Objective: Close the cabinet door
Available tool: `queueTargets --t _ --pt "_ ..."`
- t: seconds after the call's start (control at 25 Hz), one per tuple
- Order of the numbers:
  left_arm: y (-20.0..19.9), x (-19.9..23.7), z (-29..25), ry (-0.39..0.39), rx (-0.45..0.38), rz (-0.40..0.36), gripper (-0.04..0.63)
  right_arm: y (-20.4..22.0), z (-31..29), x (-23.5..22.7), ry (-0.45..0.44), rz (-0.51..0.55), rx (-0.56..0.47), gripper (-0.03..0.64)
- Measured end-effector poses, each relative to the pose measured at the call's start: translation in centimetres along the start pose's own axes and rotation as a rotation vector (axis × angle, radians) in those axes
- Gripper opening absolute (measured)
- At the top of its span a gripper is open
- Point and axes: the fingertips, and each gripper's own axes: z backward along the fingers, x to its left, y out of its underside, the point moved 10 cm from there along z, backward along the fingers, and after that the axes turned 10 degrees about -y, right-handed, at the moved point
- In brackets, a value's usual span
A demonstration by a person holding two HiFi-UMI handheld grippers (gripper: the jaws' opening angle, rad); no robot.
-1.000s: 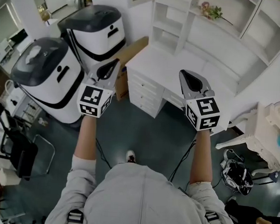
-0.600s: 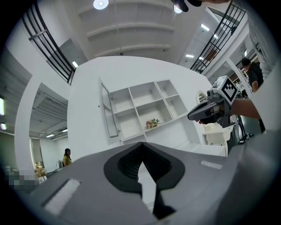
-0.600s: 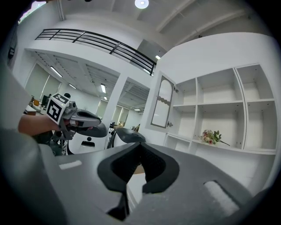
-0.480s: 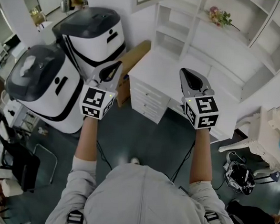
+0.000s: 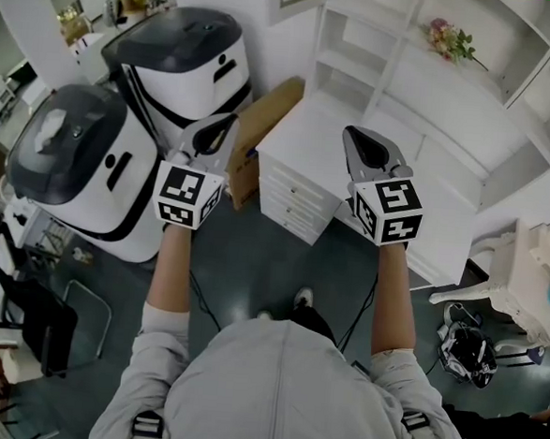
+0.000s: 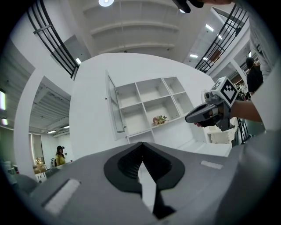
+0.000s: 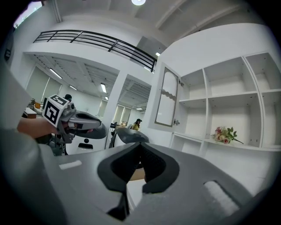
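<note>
Where both tongs (image 5: 231, 119) (image 5: 348, 131) point, cabinet door (image 7: 169, 99) stands open.

— Any words, brands or numbers to read here?
— None. The cubes on the left gripper (image 5: 217, 133) and right gripper (image 5: 355, 143) bear only black-and-white square markers, no letters.
— And the two white machines (image 5: 178, 62)?
— Just dark marks on their fronts, no legible text.

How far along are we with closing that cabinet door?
Nothing done yet: the cabinet door stands swung open at the left end of the shelf unit. In hand: left claw and right claw, both shut and empty, held apart from it. Left: reach the door and push it closed.
</note>
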Motion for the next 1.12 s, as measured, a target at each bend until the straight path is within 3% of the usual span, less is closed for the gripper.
queueTargets --t 0.36,0.76,1.0,1.12 --pt "1.3 1.8 -6.2 -0.055 0.036 -0.013 0.017 0.3 -6.4 -5.9 -0.061 0.006 -0.027 0.003" --pt "0.7 2.4 -13.0 -0.173 0.043 -0.014 0.017 -1.0 -12.7 -13.9 -0.156 0.026 -0.063 0.003" --pt "1.2 2.8 -15.2 -0.217 0.056 -0.015 0.017 -0.8 -15.9 -15.9 -0.218 0.037 -0.055 0.006" --pt "1.6 3.7 -15.8 -0.224 0.058 -0.015 0.017 -1.1 -17.5 -16.1 -0.236 0.033 -0.062 0.052"
